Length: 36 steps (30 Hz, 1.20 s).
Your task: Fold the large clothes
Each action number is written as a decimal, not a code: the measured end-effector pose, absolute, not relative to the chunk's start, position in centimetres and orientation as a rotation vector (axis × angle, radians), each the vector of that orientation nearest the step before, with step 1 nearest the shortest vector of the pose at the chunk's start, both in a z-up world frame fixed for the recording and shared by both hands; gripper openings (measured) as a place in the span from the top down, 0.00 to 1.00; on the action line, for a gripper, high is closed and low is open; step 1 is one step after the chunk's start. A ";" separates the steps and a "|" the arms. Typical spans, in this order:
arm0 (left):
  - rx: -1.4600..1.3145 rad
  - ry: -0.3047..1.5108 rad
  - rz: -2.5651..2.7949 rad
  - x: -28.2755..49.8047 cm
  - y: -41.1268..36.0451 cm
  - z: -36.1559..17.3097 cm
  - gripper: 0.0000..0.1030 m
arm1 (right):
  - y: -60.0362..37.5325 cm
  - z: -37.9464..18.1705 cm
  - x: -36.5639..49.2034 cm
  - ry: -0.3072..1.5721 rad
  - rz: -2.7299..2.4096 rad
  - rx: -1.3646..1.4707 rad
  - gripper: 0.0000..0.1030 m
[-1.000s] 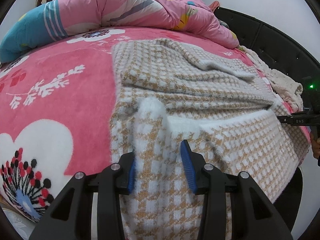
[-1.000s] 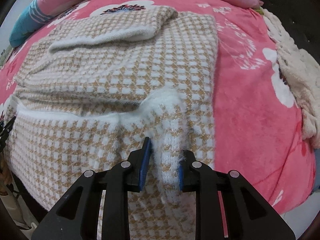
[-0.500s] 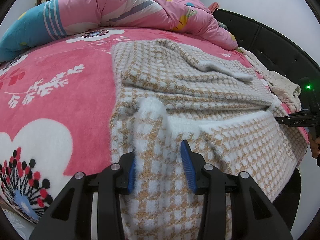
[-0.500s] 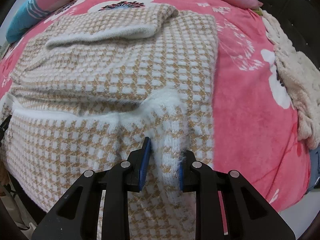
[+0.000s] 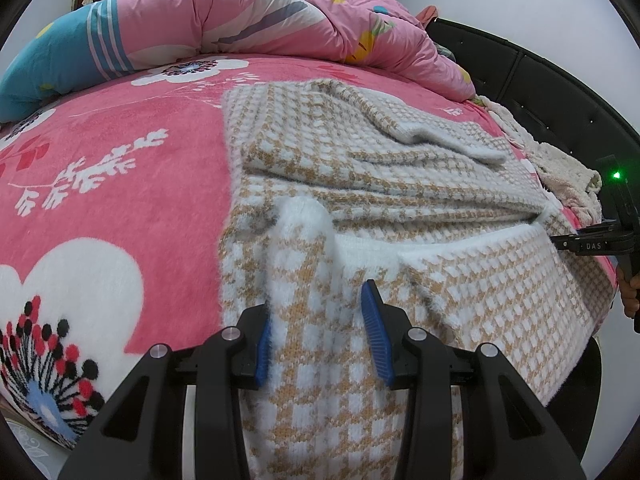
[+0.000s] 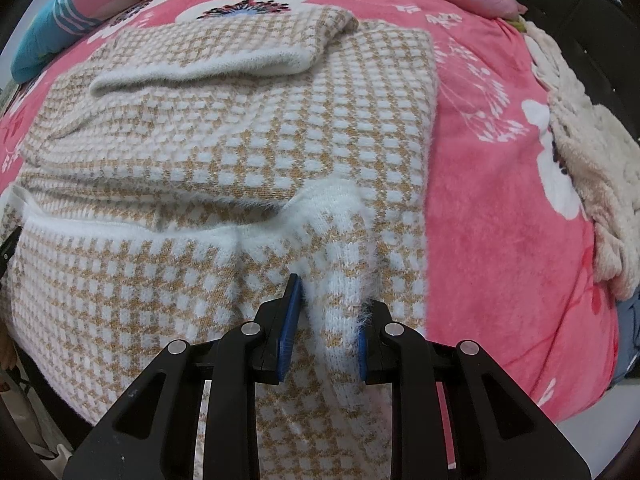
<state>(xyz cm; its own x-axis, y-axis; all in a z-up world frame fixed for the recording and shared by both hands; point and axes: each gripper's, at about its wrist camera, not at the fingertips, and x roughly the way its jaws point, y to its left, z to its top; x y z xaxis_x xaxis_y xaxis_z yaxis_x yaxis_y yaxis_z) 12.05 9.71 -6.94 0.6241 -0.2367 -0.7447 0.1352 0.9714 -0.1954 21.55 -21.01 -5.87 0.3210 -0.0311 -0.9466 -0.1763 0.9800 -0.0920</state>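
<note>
Little has moved since a second ago: both tongs still pinch raised ridges at the near hem of the checked sweater (image 6: 248, 152) lying on a pink flowered blanket (image 5: 120, 176). Left tongs (image 5: 316, 340) stand half open around fabric; right tongs (image 6: 324, 328) are narrowed onto theirs. Lifting both corners evenly should keep the fold straight. A pink quilt (image 5: 260, 20) lies beyond.

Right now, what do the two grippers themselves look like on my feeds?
Both match: the left gripper and right gripper have black plastic fingers with triangular cut-outs, silver round screw heads, and ribbed blue pads on the inner faces. In the left wrist view, the right gripper's side shows white lettering "DAS" and a green light. No cables or sleeves are visible.
</note>
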 end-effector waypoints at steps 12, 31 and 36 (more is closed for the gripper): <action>-0.126 0.873 -0.216 12.1 9.9 -7.0 0.63 | -20.9 -5.9 21.5 1.245 0.091 -0.192 0.79; -0.128 0.873 -0.218 12.0 10.0 -7.0 0.63 | -20.8 -5.9 21.4 1.246 0.089 -0.191 0.79; -0.128 0.874 -0.218 12.1 10.1 -7.0 0.63 | -20.7 -5.9 21.4 1.246 0.092 -0.187 0.79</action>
<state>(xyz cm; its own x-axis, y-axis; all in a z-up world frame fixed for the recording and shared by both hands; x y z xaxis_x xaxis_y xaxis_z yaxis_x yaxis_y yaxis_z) 12.07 10.14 -6.99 0.6212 -0.2413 -0.7456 0.1366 0.9702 -0.2003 21.39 -20.67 -5.88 0.3178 -0.0328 -0.9476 -0.1710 0.9810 -0.0913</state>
